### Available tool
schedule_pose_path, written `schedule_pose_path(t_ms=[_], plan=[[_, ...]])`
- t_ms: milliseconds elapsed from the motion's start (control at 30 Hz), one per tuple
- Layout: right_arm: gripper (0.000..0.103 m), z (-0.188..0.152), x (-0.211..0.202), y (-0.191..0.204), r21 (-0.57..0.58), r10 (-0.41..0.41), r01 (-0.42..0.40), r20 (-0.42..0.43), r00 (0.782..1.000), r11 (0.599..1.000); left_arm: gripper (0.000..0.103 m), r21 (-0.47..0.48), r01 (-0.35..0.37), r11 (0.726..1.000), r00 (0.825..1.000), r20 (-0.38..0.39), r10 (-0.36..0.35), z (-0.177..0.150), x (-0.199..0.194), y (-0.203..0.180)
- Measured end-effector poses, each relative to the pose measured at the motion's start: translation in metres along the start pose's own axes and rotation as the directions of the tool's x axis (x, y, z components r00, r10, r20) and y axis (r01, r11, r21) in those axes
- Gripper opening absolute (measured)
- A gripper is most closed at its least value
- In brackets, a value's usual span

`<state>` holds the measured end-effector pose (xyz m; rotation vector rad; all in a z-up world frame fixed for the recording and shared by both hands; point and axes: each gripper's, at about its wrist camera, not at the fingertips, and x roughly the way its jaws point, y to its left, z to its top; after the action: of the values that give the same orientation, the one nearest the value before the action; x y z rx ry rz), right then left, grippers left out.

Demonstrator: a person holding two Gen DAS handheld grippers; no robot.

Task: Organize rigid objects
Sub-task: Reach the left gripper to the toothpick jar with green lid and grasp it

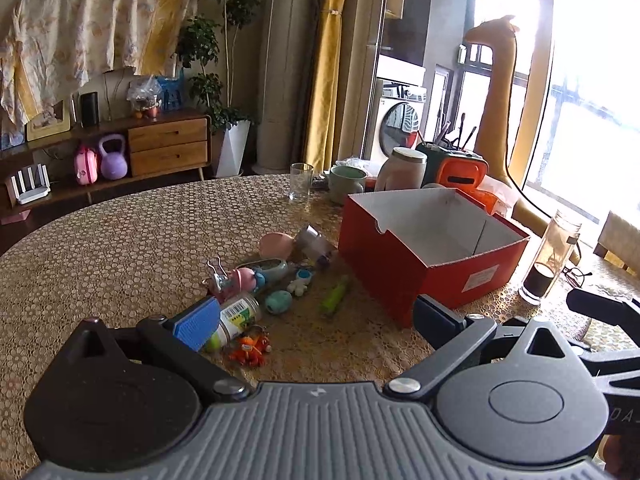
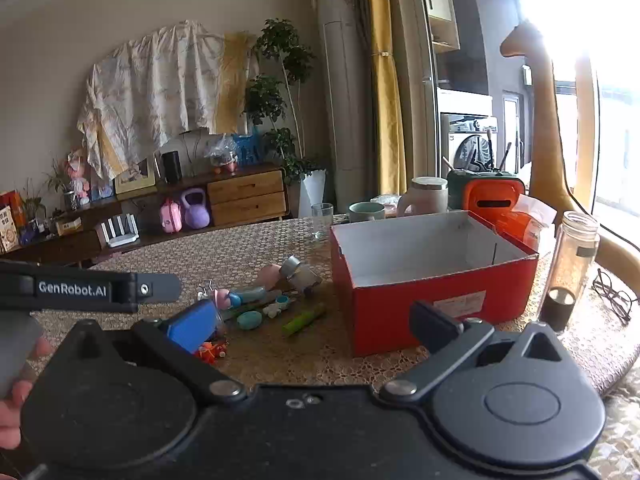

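A heap of small rigid items lies on the table: a green marker [image 1: 334, 300], a teal oval [image 1: 278, 303], a labelled bottle [image 1: 236, 318], an orange toy [image 1: 251, 347], a pink egg [image 1: 274, 245], a pink pig figure [image 1: 240, 280] and a metal tape roll [image 1: 314, 240]. An open, empty red box [image 1: 428, 248] stands to their right. My left gripper [image 1: 316, 320] is open and empty above the near side of the heap. My right gripper [image 2: 312, 326] is open and empty, hovering near the marker [image 2: 304, 319] and the box [image 2: 432, 276].
A tall glass bottle [image 1: 550, 264] and eyeglasses [image 2: 614, 296] sit right of the box. A drinking glass [image 1: 301, 181], green mug [image 1: 347, 184], white jar [image 1: 404, 170] and orange container [image 1: 460, 172] stand behind it. The left gripper's body [image 2: 88, 288] shows at the right wrist view's left.
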<state>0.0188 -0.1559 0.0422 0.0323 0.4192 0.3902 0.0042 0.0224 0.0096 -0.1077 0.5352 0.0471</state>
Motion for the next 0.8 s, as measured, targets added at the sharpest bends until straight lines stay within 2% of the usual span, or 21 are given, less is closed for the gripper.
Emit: schedule_pose_path(t_ms=[267, 433, 633, 800], plan=[[0.103, 0.006, 0.024, 0.008, -0.016, 0.058, -0.058, -0.019, 0.998, 0.998, 0.103, -0.030, -0.039, 0.999, 0.999, -0.021, 0.039, 0.014, 0.021, 0.024], [0.103, 0.006, 0.044, 0.021, -0.082, 0.121, -0.126, -0.060, 0.991, 0.989, 0.103, -0.014, -0.050, 0.999, 0.999, -0.012, 0.050, 0.026, 0.034, 0.039], [0.103, 0.003, 0.077, 0.042, -0.163, 0.190, -0.211, -0.134, 0.973, 0.964, 0.103, 0.021, -0.131, 0.991, 0.991, -0.005, 0.131, 0.045, 0.057, 0.074], [0.102, -0.006, 0.108, 0.058, -0.195, 0.237, -0.277, -0.209, 0.949, 0.941, 0.103, 0.037, -0.127, 0.991, 0.991, -0.046, 0.129, 0.043, 0.088, 0.090]])
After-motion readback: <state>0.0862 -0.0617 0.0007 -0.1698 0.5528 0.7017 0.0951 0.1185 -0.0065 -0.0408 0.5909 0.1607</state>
